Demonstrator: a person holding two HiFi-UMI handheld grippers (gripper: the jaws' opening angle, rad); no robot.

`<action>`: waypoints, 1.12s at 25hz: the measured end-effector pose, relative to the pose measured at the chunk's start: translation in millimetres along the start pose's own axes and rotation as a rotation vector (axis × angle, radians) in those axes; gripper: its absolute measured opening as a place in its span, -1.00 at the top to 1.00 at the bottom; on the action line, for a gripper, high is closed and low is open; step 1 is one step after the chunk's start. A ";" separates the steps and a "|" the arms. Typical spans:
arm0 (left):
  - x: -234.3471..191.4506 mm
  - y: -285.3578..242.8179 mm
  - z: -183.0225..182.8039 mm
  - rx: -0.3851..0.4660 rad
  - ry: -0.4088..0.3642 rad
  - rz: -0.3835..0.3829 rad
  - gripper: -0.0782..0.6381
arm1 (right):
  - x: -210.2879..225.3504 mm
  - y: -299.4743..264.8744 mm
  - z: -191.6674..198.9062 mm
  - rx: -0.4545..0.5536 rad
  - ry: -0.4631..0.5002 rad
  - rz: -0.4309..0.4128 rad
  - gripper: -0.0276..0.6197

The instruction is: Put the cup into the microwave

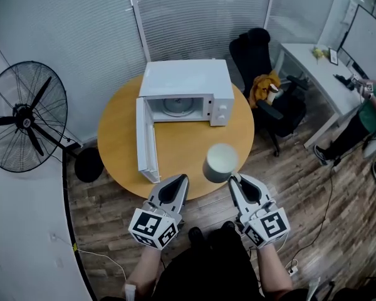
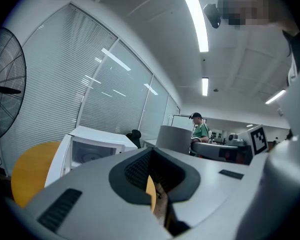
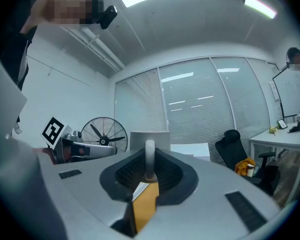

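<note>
A pale grey cup [image 1: 220,162] hangs over the near edge of the round wooden table [image 1: 122,130]. My right gripper [image 1: 232,178] is shut on the cup's handle [image 3: 149,159], and the cup's body [image 3: 149,139] stands just beyond the jaws. The white microwave [image 1: 185,83] sits at the table's far side with its door [image 1: 145,140] swung open towards me and the turntable showing inside. My left gripper [image 1: 183,178] is beside the cup on its left, apart from it, with its jaws together and nothing between them. In the left gripper view the cup [image 2: 176,139] shows to the right of the microwave [image 2: 92,146].
A black standing fan [image 1: 25,115] is at the left by the wall. An office chair [image 1: 263,74] with a yellow cloth on it stands right of the table. Beyond it are a white desk [image 1: 313,68] and a person in green [image 1: 370,115].
</note>
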State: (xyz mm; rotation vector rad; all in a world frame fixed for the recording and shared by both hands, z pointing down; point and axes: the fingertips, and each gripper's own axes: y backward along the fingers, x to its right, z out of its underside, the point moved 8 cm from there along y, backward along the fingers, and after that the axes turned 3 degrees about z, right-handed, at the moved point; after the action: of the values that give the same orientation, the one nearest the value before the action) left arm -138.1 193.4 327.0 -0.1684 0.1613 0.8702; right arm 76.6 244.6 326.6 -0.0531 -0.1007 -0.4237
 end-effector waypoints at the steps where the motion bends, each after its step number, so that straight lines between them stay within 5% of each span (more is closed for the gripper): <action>1: -0.5 0.0 0.7 -0.002 0.005 -0.001 0.79 | 0.1 -0.2 0.8 0.000 -0.004 0.000 0.74; 28: -44.4 -97.3 -12.2 -0.021 0.023 -0.185 0.79 | 101.2 -115.5 7.1 -0.025 0.003 -0.194 0.74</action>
State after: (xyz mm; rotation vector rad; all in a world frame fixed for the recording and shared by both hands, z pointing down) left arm -92.2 96.1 332.2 -0.2098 0.1553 0.6860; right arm 120.0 98.7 348.1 -0.0676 -0.0977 -0.6193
